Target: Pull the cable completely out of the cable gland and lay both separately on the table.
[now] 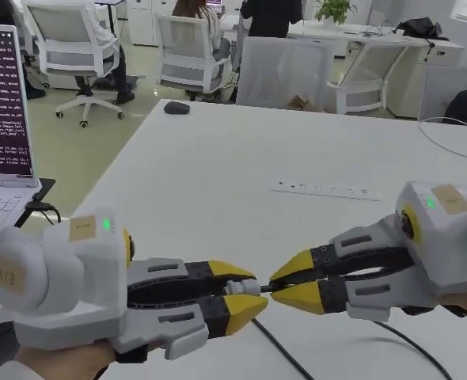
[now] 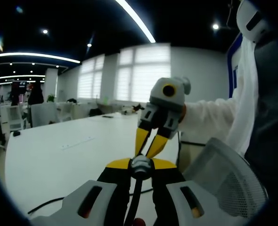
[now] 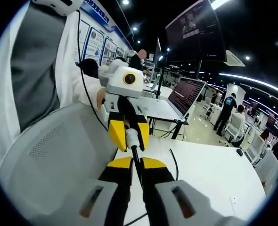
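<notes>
Above table (image 1: 218,174): left gripper (image 1: 246,290) clamps gland (image 2: 141,164); right gripper (image 1: 284,287) pinches cable (image 3: 134,154) just beside.

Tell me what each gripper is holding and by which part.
The left gripper clamps the cable gland around its body. The right gripper pinches the black cable right beside the gland. Both are held above the table.

The jaws of the left gripper (image 1: 253,291) are hiding most of the cable gland (image 1: 241,287). The black cable (image 1: 281,349) is running off the near edge, and the left edge is cutting off the laptop (image 1: 4,119).
</notes>
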### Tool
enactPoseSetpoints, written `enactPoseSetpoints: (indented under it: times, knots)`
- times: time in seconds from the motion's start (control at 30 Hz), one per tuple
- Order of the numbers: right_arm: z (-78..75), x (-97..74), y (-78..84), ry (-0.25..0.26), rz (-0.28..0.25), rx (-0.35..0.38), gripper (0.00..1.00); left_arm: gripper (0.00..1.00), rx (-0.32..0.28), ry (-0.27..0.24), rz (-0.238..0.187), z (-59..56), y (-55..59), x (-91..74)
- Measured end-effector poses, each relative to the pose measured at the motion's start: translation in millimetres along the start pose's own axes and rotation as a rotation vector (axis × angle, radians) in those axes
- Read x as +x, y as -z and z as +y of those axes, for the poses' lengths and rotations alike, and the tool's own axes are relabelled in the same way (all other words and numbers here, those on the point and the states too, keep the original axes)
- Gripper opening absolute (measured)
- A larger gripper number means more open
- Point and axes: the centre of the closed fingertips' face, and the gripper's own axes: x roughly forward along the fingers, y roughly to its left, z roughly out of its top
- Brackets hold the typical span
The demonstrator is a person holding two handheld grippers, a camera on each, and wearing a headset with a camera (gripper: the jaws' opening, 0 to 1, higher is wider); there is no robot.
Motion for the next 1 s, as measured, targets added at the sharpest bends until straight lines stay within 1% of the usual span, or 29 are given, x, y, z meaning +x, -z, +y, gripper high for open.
enactPoseSetpoints:
  times: [0.2,0.37,0.67,1.0]
  knots:
    - [-0.7,-1.3,0.8,0.006,-0.002,-0.002,0.05,0.17,-0.003,-0.002,-0.002,0.7,-0.1,-0.3]
    - [-4.7,-8.8,7.2,0.025,0.009,0.009,0.05,0.17,-0.009,-0.006,-0.009,1.7,-1.3,-1.0]
    - [-9.3,-25.2,22.1,0.062,0.029,0.048,0.06,0.17,-0.015,-0.009,-0.014,2.5,-2.2,-1.5]
    - [-16.4,-43.8,40.6,0.119,0.049,0.093,0.06,0.17,-0.015,-0.013,-0.019,3.0,-2.8,-2.1]
